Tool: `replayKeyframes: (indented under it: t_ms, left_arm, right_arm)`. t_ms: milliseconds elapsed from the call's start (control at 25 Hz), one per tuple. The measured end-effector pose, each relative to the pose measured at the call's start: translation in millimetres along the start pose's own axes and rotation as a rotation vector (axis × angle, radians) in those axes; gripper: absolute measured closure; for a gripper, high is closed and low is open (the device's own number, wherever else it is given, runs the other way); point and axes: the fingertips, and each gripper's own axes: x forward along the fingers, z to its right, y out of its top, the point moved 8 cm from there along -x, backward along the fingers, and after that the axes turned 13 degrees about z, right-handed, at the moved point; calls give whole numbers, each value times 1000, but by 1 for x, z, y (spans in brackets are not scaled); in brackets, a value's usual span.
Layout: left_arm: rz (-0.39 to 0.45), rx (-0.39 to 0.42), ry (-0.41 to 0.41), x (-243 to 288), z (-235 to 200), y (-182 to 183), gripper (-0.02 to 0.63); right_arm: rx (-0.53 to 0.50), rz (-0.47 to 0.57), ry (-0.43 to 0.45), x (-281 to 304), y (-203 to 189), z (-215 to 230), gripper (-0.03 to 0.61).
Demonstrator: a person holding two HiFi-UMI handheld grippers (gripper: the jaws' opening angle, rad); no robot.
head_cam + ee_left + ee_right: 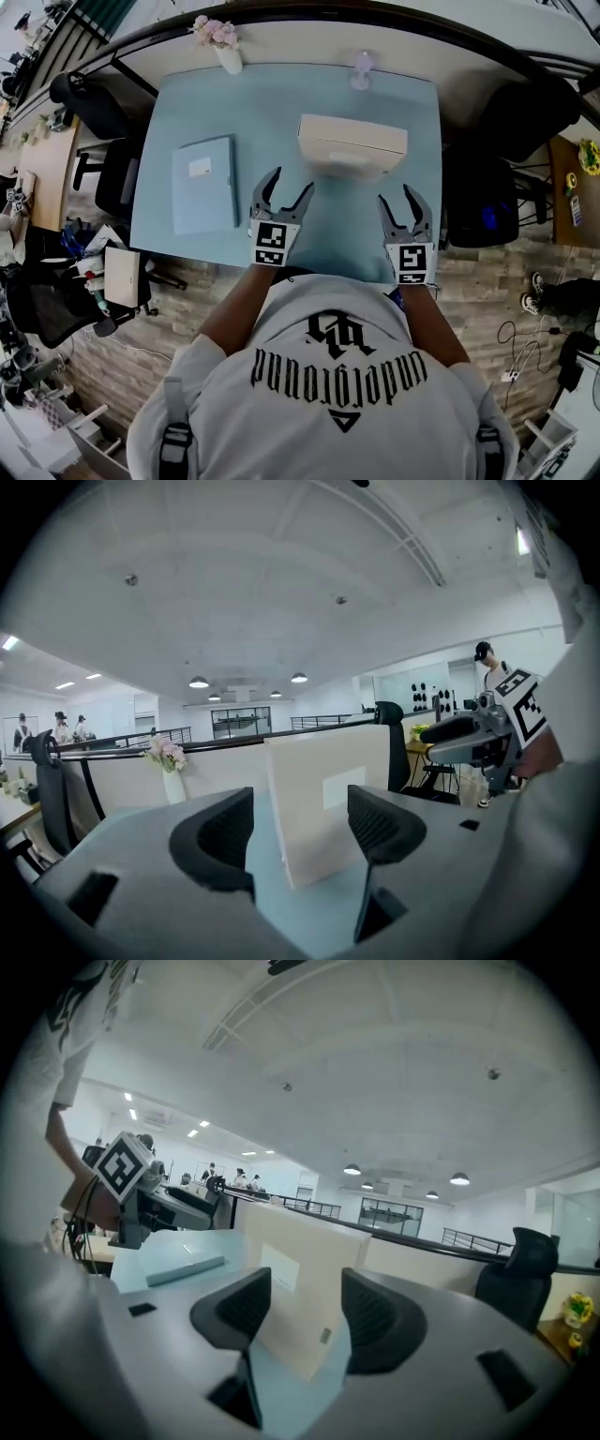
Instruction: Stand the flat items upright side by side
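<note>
Your left tongs (292, 180) and right tongs (396, 194) hovered open and empty above the worktop's (281, 94) near edge. The blue folder (203, 184) lay flat towards the left edge. Beyond the tongs, the beige folder (352, 145) stood upright mid-worktop.

We read one word, "underground", in gothic letters, upside down on the person's white shirt (337, 375); the label (200, 168) on the blue folder (206, 202) is illegible.
</note>
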Motion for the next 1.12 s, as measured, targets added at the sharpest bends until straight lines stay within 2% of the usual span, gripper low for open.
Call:
replayKeyframes:
  t_ms: [200, 360, 600, 680, 840, 1120]
  left_arm:
    - [9, 12, 35, -24, -3, 9, 291]
    - [16, 42, 88, -51, -22, 18, 291]
    - [30, 45, 161, -93, -57, 23, 291]
    - [33, 43, 187, -105, -74, 20, 291]
    - [-14, 24, 231, -130, -114, 5, 291]
    - [-36, -3, 258, -164, -205, -15, 291]
  right_arm:
    - [9, 46, 35, 4, 13, -16, 341]
    - [19, 92, 90, 17, 26, -42, 342]
    - [20, 127, 171, 40, 42, -84, 346]
    - [12, 132, 202, 51, 47, -101, 347]
    - [9, 126, 250, 80, 55, -140, 347]
    - [30, 64, 322, 146, 58, -217, 347]
